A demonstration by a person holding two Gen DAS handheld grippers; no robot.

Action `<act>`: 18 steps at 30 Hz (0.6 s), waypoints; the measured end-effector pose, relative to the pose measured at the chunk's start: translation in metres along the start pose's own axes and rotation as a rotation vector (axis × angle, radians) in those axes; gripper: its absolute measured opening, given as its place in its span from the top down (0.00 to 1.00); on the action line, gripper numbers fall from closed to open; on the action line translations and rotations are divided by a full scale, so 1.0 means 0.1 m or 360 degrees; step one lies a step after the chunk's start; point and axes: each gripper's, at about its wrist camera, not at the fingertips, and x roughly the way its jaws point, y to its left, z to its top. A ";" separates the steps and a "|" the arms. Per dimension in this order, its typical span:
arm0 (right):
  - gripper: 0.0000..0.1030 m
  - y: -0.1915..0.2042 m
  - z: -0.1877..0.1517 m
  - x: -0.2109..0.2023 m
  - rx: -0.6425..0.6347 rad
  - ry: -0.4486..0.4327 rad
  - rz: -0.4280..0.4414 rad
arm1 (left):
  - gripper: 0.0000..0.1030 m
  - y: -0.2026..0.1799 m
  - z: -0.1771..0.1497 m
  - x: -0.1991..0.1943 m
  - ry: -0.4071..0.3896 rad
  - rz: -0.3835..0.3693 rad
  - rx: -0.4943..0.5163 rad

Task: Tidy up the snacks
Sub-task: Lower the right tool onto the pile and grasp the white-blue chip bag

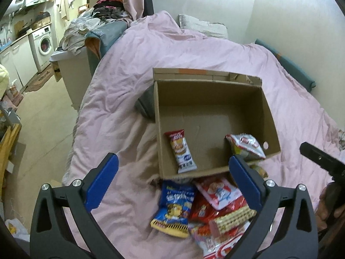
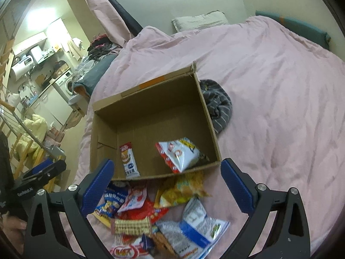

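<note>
Both blue-padded grippers, left gripper (image 1: 173, 182) and right gripper (image 2: 165, 186), stand spread wide and hold nothing, above loose snack packets (image 2: 151, 220) on pink bedding (image 2: 269, 108); two packets lie inside the open brown cardboard box (image 1: 215, 116).

The box (image 1: 215, 112) near wall hides the top of the blue packet (image 1: 174, 207) and part of the yellow bag (image 2: 183, 190). The left wrist view's bottom edge cuts off the snack pile (image 1: 215, 226). The right finger (image 1: 248, 183) covers the pile's right side. Packet print is too blurred to read. The right gripper (image 1: 323, 161) is cut off at the right edge. The box side hides part of the striped cloth (image 2: 217, 105).
</note>
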 end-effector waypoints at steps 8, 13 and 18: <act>0.02 -0.19 -0.17 -0.08 0.0131 0.0059 -0.0002 | 0.02 0.07 -0.21 -0.03 0.0104 0.0014 -0.0044; 0.02 -0.46 -0.30 0.12 0.0293 0.0268 -0.0002 | 0.02 0.15 -0.30 0.03 0.0169 0.0035 -0.0079; 0.02 -0.83 -0.60 0.45 0.0561 0.0636 -0.0021 | 0.02 0.30 -0.37 0.08 0.0215 0.0110 -0.0103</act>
